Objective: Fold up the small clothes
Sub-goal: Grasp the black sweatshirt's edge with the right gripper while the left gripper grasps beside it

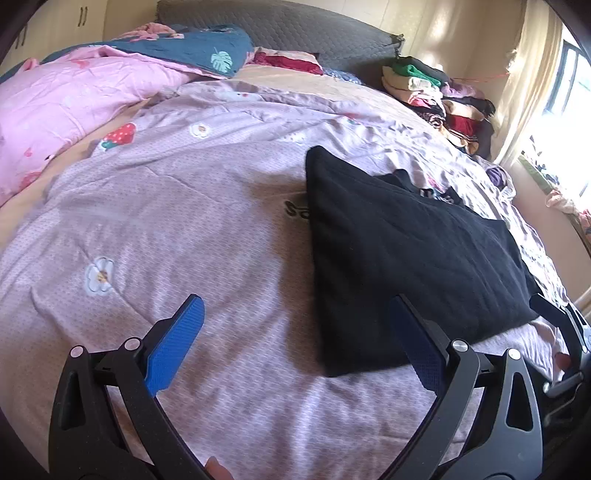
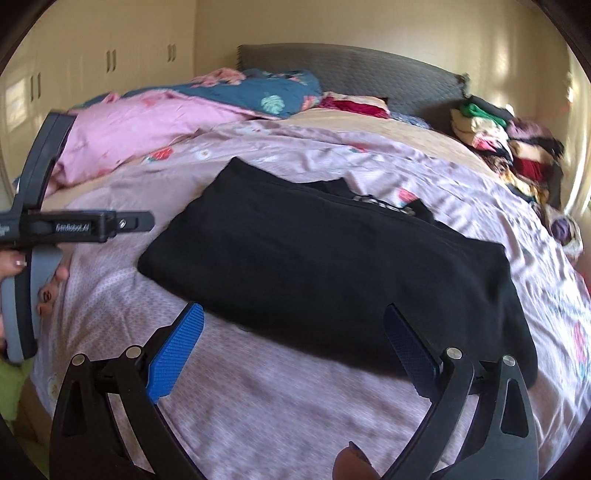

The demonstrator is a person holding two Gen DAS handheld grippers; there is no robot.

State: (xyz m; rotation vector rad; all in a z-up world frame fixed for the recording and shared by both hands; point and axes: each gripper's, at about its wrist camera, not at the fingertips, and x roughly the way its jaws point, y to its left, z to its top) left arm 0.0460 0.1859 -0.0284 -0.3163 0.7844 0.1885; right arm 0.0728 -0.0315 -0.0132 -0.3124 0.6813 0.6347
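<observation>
A black garment (image 1: 406,251) lies flat, folded lengthwise, on the lilac quilt (image 1: 184,206); in the right wrist view it (image 2: 332,258) spans the middle of the bed. My left gripper (image 1: 295,306) is open and empty, just short of the garment's near left corner. My right gripper (image 2: 295,314) is open and empty above the garment's near edge. The left gripper's body (image 2: 55,225) shows at the left of the right wrist view, and the right gripper's body (image 1: 565,325) at the right edge of the left wrist view.
A pink quilt (image 1: 74,107) and a teal blanket (image 1: 207,48) are heaped at the back left. A stack of folded clothes (image 1: 439,96) stands at the back right by the grey headboard (image 1: 295,26). A curtained window (image 1: 554,92) is at right.
</observation>
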